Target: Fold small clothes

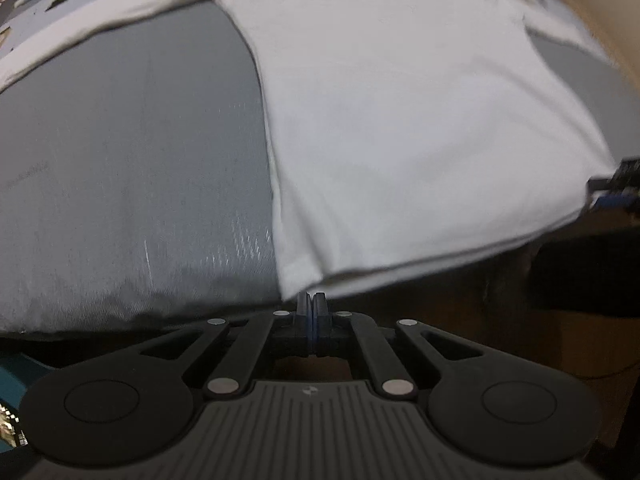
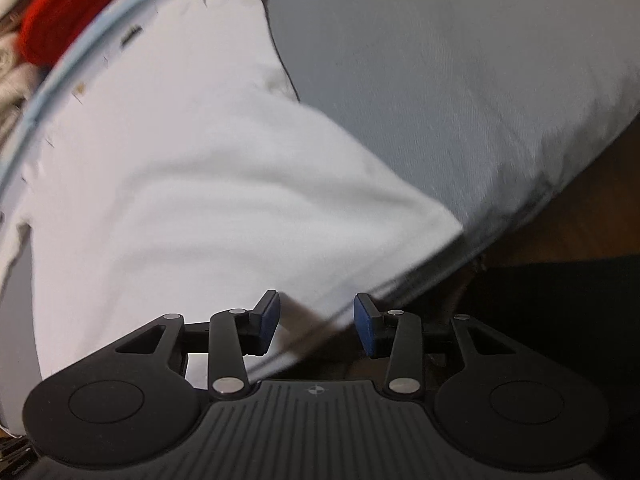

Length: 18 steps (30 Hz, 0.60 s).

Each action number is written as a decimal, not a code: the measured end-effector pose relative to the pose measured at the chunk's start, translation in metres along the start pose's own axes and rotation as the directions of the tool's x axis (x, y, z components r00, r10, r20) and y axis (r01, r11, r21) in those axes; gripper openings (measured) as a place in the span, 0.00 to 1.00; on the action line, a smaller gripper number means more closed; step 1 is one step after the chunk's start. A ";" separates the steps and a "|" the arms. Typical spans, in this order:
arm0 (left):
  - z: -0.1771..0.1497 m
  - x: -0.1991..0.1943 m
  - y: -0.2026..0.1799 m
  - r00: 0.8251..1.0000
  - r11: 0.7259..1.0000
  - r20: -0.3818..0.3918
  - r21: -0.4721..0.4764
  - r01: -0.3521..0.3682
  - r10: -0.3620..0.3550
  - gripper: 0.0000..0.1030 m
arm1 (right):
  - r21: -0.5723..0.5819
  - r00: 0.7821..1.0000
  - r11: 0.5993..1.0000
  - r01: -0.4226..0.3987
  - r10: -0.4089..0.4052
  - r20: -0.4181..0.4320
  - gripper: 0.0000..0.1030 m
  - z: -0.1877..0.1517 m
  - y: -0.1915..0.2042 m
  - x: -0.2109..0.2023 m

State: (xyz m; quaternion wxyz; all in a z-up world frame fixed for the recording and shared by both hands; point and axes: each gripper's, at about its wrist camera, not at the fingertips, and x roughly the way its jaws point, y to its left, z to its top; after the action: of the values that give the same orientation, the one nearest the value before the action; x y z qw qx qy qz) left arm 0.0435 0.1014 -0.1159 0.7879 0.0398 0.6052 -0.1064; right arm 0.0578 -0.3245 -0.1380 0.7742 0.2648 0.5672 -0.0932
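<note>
A white T-shirt (image 1: 400, 128) lies spread on a grey padded surface (image 1: 132, 184), its hem at the near edge. My left gripper (image 1: 311, 300) is shut, its fingertips pressed together right at the shirt's near left hem corner; whether cloth is pinched between them is hidden. In the right wrist view the same white shirt (image 2: 180, 184) fills the left half. My right gripper (image 2: 316, 320) is open, its blue pads on either side of the shirt's hem edge, not closed on it. The right gripper also shows at the far right of the left wrist view (image 1: 616, 188).
The grey surface (image 2: 460, 80) ends in a rounded front edge with brown floor (image 2: 580, 216) below. A red cloth (image 2: 68, 4) and pale items lie beyond a light blue border (image 2: 52, 80) at the upper left. A sleeve (image 1: 100, 20) stretches left.
</note>
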 end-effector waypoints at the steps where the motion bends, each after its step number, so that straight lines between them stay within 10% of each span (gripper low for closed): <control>1: 0.002 0.000 0.000 1.000 1.000 0.003 -0.001 0.009 -0.009 0.01 | 0.002 1.000 1.000 0.000 0.000 0.001 0.41 0.000 0.000 0.000; 3: 0.007 -0.008 0.004 0.997 0.998 0.061 -0.036 0.052 -0.049 0.06 | -0.002 1.000 1.000 0.005 -0.005 0.010 0.34 -0.001 -0.002 -0.002; 8: 0.025 -0.030 0.015 0.973 0.986 0.222 -0.132 0.099 -0.068 0.57 | -0.064 1.000 0.998 0.028 -0.028 0.007 0.13 -0.003 0.003 -0.004; 16: 0.035 0.009 0.023 0.996 0.979 0.091 -0.204 0.009 0.010 0.55 | -0.214 0.964 0.974 0.080 -0.021 0.265 0.20 -0.002 0.020 -0.045; 18: 0.037 0.017 0.025 0.998 0.985 0.058 -0.170 -0.005 0.015 0.33 | -0.201 0.963 0.978 0.055 0.001 0.271 0.28 0.000 0.020 -0.043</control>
State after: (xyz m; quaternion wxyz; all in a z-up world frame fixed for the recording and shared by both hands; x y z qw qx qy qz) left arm 0.0877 0.1167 -0.1237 0.8065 -0.0277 0.5883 -0.0517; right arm 0.0521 -0.3138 -0.0920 0.8661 0.1597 0.4669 -0.0794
